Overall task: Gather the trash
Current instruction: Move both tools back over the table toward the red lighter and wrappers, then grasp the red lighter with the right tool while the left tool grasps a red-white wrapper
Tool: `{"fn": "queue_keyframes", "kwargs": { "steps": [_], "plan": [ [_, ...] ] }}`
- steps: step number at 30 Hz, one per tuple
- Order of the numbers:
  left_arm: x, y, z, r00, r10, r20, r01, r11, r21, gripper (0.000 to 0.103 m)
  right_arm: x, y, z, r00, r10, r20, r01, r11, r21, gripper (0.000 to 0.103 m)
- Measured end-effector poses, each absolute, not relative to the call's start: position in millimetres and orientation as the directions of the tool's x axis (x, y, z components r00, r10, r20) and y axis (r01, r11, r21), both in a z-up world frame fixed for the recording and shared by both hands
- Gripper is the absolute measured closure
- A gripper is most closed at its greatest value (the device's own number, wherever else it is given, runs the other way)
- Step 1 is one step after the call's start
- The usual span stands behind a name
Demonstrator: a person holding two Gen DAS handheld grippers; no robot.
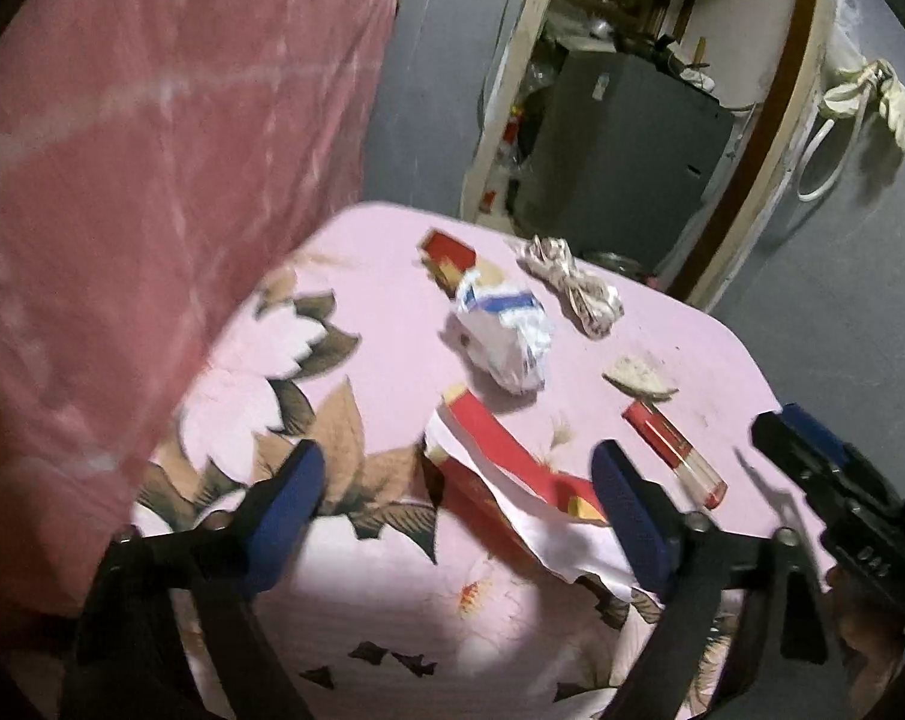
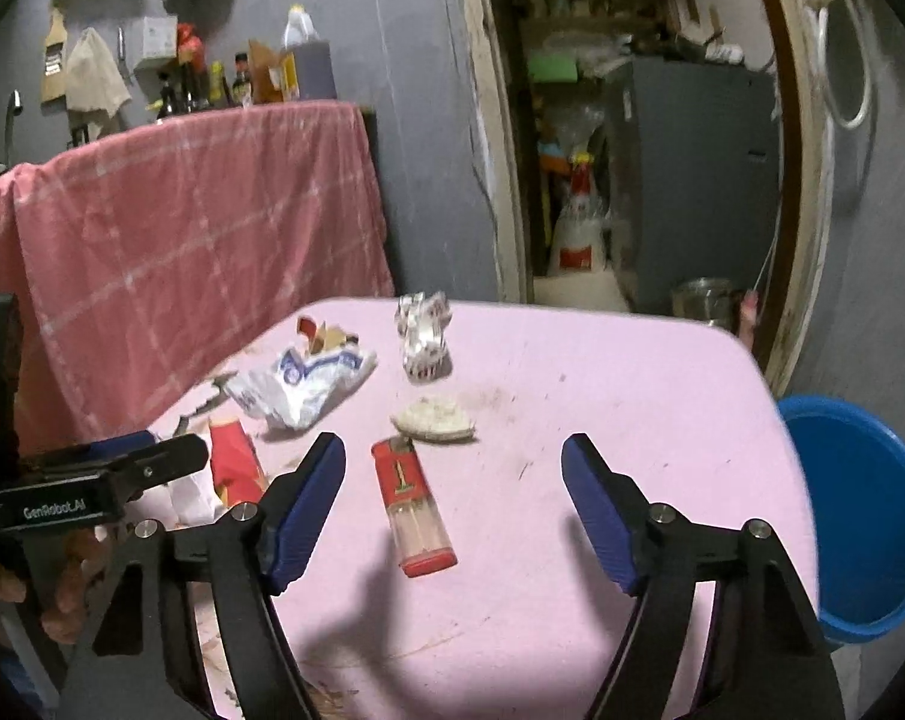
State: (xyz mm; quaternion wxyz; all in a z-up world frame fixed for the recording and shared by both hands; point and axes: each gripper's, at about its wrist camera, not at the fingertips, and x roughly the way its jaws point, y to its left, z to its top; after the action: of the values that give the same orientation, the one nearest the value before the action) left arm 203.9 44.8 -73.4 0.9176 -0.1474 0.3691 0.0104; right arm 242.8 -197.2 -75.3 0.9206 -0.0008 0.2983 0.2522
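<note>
The table (image 2: 602, 396), covered with a pink cloth, serves as the reference landmark. The left gripper (image 1: 458, 498) hangs over the table's flower-printed end with its jaws apart; the torn red-and-white wrapper (image 1: 500, 474) lies between the blue pads, and contact cannot be confirmed. The right gripper (image 2: 452, 504) hangs over the table's plain end, jaws apart, with the red lighter (image 2: 413, 507) lying flat on the cloth between them, untouched. Further in on the table lie a crumpled white-and-blue bag (image 2: 302, 384), a small red box (image 1: 449, 252), a twisted foil wrapper (image 2: 422, 330) and a pale flat scrap (image 2: 434, 417). A blue basin (image 2: 872, 516) stands beside the table, below its edge; no contents are visible in it.
</note>
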Motion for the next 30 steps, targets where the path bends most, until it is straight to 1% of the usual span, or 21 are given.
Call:
{"fn": "queue_keyframes", "kwargs": {
  "steps": [2,4,6,7,9,13,15,17,20,22,25,27,28,29,30],
  "plan": [
    [208,46,-76,0.712,-0.120,-0.692,-0.121,0.949,-0.290,0.034,247,-193,-80,0.666,0.469,-0.580,-0.476,0.866,0.152,0.039],
    [208,46,-75,0.716,-0.133,-0.685,-0.115,0.946,-0.304,0.036,251,-189,-84,0.644,0.470,-0.603,-0.487,0.860,0.150,0.043],
    [212,46,-75,0.705,-0.163,-0.690,-0.103,0.939,-0.328,0.046,253,-184,-88,0.623,0.467,-0.627,-0.499,0.855,0.142,0.047],
    [214,45,-75,0.700,-0.174,-0.692,-0.101,0.936,-0.337,0.048,255,-181,-90,0.616,0.463,-0.637,-0.502,0.854,0.136,0.049],
    [217,43,-74,0.691,-0.190,-0.697,-0.092,0.934,-0.346,0.055,255,-178,-93,0.606,0.458,-0.650,-0.508,0.852,0.128,0.051],
    [223,38,-74,0.679,-0.208,-0.704,-0.079,0.933,-0.352,0.065,258,-175,-97,0.583,0.461,-0.669,-0.520,0.845,0.129,0.056],
    [227,35,-74,0.668,-0.218,-0.712,-0.069,0.934,-0.351,0.074,260,-174,-99,0.568,0.466,-0.678,-0.525,0.840,0.138,0.057],
    [229,32,-74,0.665,-0.206,-0.718,-0.068,0.941,-0.333,0.078,262,-173,-100,0.557,0.468,-0.686,-0.527,0.838,0.144,0.058],
    [232,29,-76,0.657,-0.185,-0.731,-0.079,0.947,-0.311,0.087,264,-172,-102,0.539,0.472,-0.698,-0.534,0.832,0.150,0.059],
    [233,31,-75,0.653,-0.189,-0.733,-0.084,0.944,-0.318,0.089,265,-169,-103,0.528,0.468,-0.709,-0.540,0.829,0.145,0.060],
    [234,32,-76,0.648,-0.200,-0.735,-0.079,0.942,-0.326,0.093,264,-164,-104,0.532,0.447,-0.719,-0.547,0.830,0.111,0.062],
    [234,31,-75,0.645,-0.212,-0.734,-0.068,0.941,-0.332,0.096,263,-161,-105,0.537,0.431,-0.725,-0.550,0.831,0.087,0.066],
    [234,29,-75,0.644,-0.219,-0.733,-0.062,0.940,-0.335,0.097,262,-161,-105,0.536,0.428,-0.728,-0.553,0.829,0.080,0.073],
    [234,28,-75,0.644,-0.223,-0.732,-0.057,0.940,-0.336,0.098,262,-160,-106,0.526,0.434,-0.732,-0.562,0.823,0.083,0.078],
    [233,27,-74,0.646,-0.224,-0.730,-0.052,0.941,-0.334,0.099,261,-160,-106,0.523,0.441,-0.729,-0.568,0.819,0.088,0.079]
  ]
}}
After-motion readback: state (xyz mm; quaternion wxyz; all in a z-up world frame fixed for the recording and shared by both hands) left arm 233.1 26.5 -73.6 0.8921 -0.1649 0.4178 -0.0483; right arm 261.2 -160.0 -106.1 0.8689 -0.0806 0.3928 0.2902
